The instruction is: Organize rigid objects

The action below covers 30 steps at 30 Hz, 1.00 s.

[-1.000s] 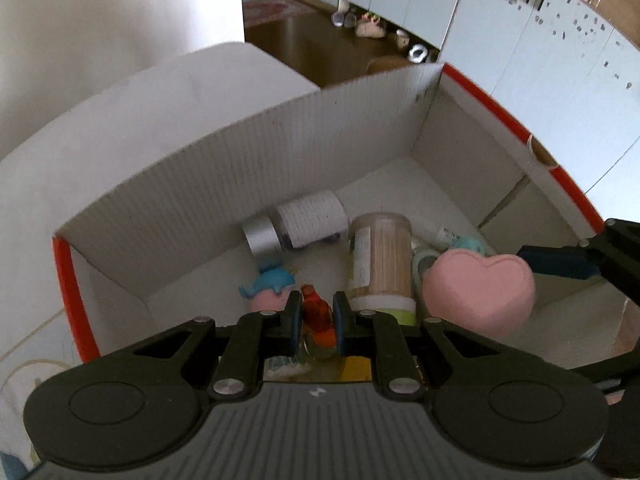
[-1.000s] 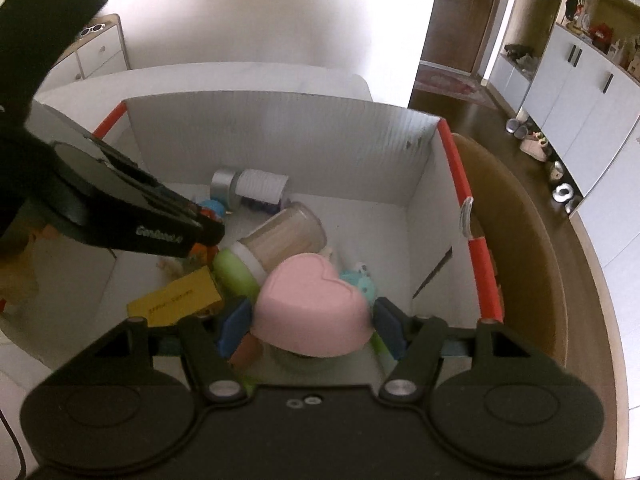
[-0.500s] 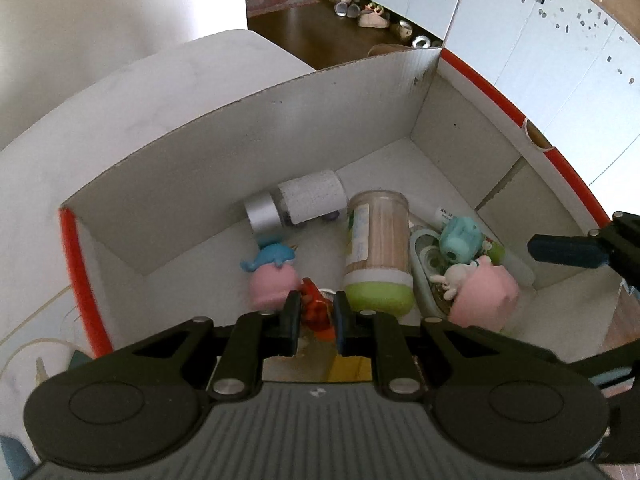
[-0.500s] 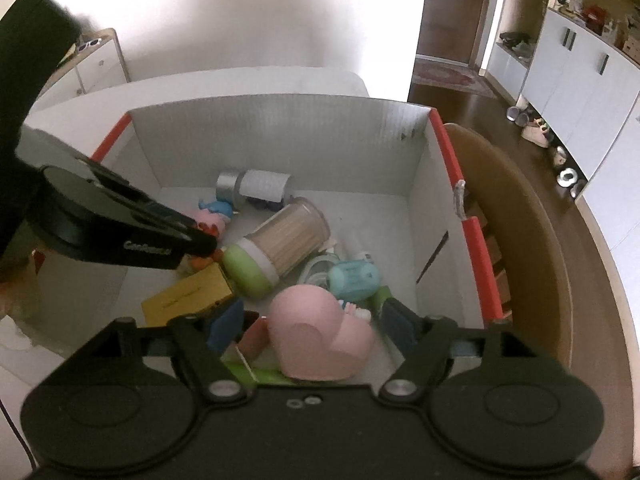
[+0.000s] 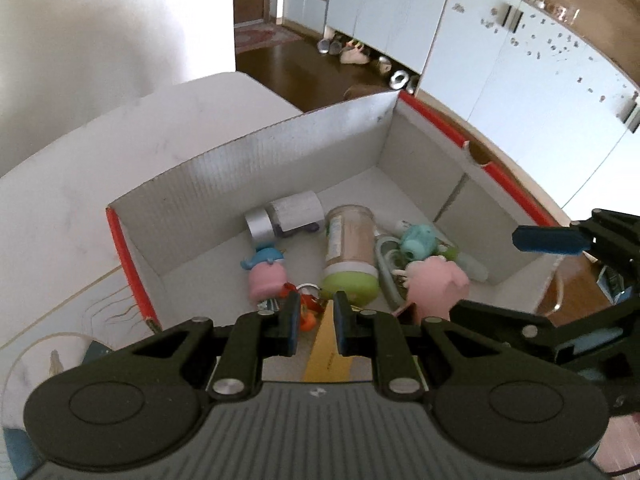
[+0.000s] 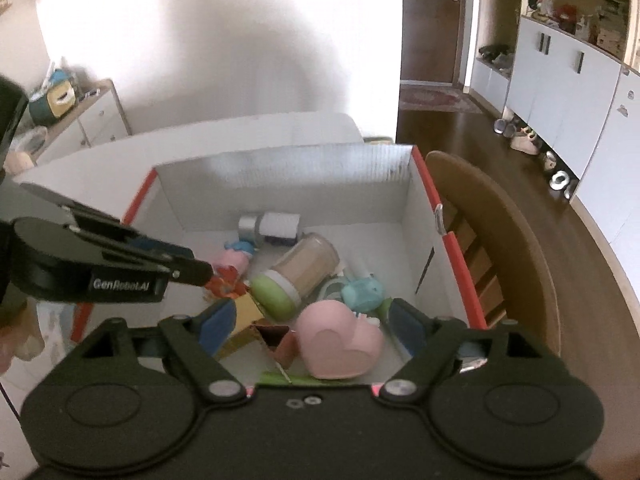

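Two grippers hovering over a box [image 6: 404, 216] of toys.
Left gripper [image 5: 314, 312] pinching an orange toy [image 6: 224, 285]; right gripper [image 6: 308, 326] spreading wide w/ pink heart [image 6: 340, 342] lying loose below.

One cardboard box [image 6: 288, 184]. Inside: one green-lidded jar [image 6: 296, 276], one pink heart-shaped piece [image 6: 340, 344], one foil-capped bottle [image 6: 272, 224], one teal toy [image 6: 362, 290], one yellow card [image 6: 244, 312]. Two grippers: left gripper [image 5: 314, 320], right gripper [image 6: 308, 324].

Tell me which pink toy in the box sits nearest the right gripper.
The pink heart-shaped box, lying between the right gripper's open jaws; the pink whale figure lies farther off, near the box's left wall.
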Each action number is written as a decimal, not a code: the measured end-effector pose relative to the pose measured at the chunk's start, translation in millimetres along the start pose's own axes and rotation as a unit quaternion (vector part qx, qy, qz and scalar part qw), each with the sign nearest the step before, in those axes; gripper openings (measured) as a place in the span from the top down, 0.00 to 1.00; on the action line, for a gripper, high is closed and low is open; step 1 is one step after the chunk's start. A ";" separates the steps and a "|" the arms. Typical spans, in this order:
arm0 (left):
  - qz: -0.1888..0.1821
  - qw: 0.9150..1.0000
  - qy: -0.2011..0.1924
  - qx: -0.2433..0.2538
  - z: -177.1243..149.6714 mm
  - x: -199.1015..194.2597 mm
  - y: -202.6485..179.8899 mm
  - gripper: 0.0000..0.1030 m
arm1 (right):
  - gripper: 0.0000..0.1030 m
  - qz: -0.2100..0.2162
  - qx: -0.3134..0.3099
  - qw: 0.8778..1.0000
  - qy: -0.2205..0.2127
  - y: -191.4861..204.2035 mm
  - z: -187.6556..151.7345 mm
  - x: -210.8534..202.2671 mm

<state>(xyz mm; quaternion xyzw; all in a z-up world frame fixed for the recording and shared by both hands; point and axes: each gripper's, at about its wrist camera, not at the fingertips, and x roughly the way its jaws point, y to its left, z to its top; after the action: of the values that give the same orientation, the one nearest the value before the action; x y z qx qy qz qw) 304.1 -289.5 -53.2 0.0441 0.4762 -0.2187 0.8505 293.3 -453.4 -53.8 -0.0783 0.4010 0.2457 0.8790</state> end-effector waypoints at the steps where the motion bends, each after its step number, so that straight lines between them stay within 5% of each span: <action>1: 0.000 1.000 -0.004 0.001 -0.7 -2.5 -0.5 0.83 | 0.18 0.001 0.003 1.000 -0.005 0.6 -0.7 -4.6; 3: -0.005 1.000 -0.015 0.004 -4.3 -12.6 -0.3 0.77 | 0.17 0.004 0.008 1.000 -0.015 3.0 -2.1 -13.7; 8: -0.011 0.998 -0.052 0.016 -15.3 -37.8 2.5 0.37 | 0.14 0.009 0.029 0.999 -0.044 9.1 -4.7 -32.8; 16: -0.026 0.996 -0.082 0.019 -32.7 -67.2 16.0 0.37 | 0.03 0.015 0.053 0.995 -0.085 27.5 -13.1 -55.6; 30: -0.039 0.994 -0.102 0.012 -74.0 -108.7 43.4 0.14 | 0.00 -0.007 0.070 0.990 -0.124 71.0 -27.9 -77.3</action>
<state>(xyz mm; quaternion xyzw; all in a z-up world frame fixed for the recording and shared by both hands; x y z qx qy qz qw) 214.6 -193.6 -9.0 0.0129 0.3861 -0.2609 0.8847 196.5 -429.6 -10.7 0.0122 0.3046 0.2189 0.9269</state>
